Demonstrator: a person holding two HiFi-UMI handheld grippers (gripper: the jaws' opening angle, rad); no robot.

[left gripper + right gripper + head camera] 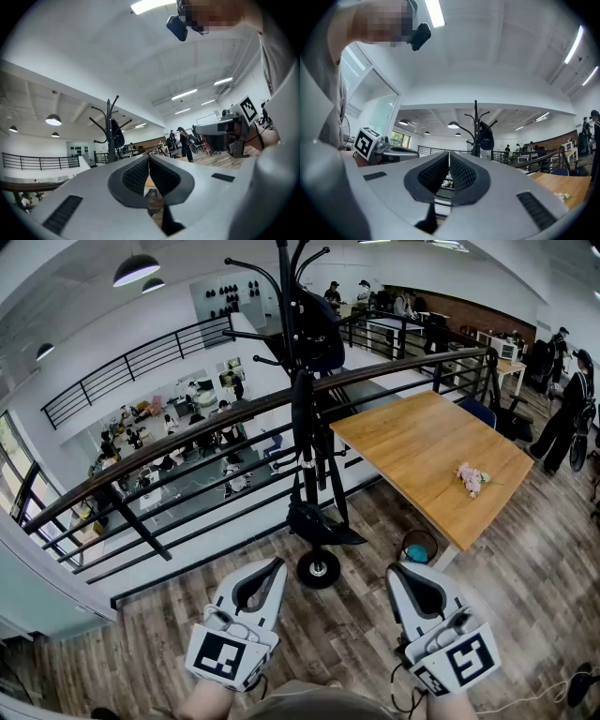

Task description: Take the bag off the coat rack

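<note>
Left gripper (pixel 277 563) and right gripper (pixel 393 569): jaws together, nothing between. Ahead and well above both, dark bag (pixel 320 332) hung on coat rack (pixel 284 296). Railing (pixel 187 442) just behind rack; bench (pixel 417 442) with pink flowers (pixel 472 478) ahead-right of right gripper.

The bag (pixel 319 334) is dark, the coat rack (pixel 284 277) black, the table (pixel 422 446) light wood.

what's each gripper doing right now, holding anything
Left gripper: closed, holding nothing.
Right gripper: closed, holding nothing.
</note>
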